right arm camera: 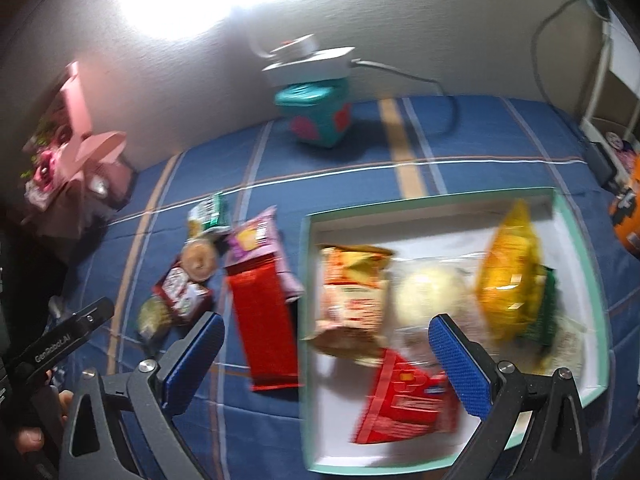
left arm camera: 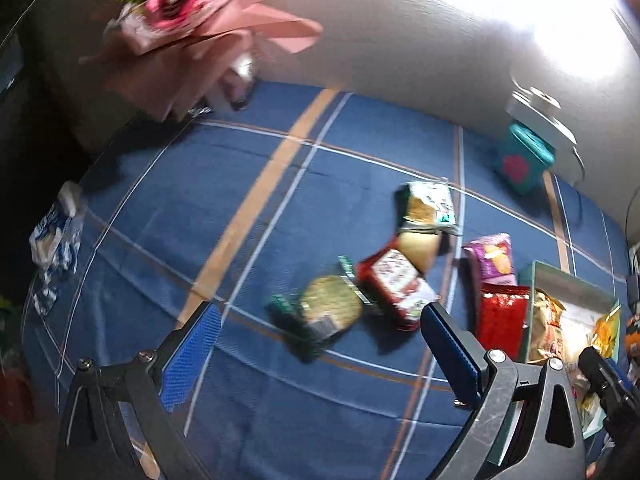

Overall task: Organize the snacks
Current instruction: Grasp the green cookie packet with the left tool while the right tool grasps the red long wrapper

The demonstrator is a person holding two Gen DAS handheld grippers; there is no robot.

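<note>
Loose snacks lie on a blue plaid cloth: a green round cracker pack (left arm camera: 326, 312), a dark red pack (left arm camera: 396, 284), a green-white pack (left arm camera: 430, 206), a purple bag (left arm camera: 494, 258) and a long red pack (right arm camera: 264, 324). A teal-rimmed white box (right arm camera: 580, 280) holds a yellow bag (right arm camera: 512, 268), an orange-white bag (right arm camera: 352, 292), a pale round bun (right arm camera: 428, 296) and a red pack (right arm camera: 408, 400). My left gripper (left arm camera: 320, 352) is open and empty above the cloth, just short of the cracker pack. My right gripper (right arm camera: 326, 360) is open and empty over the box's left rim.
A teal tin (right arm camera: 316, 116) stands at the back under a white device with a cable. A pink flower bouquet (left arm camera: 192, 28) sits at the far left. Crumpled blue-white wrappers (left arm camera: 56, 248) lie at the cloth's left edge. An orange bag (right arm camera: 628, 216) sits right of the box.
</note>
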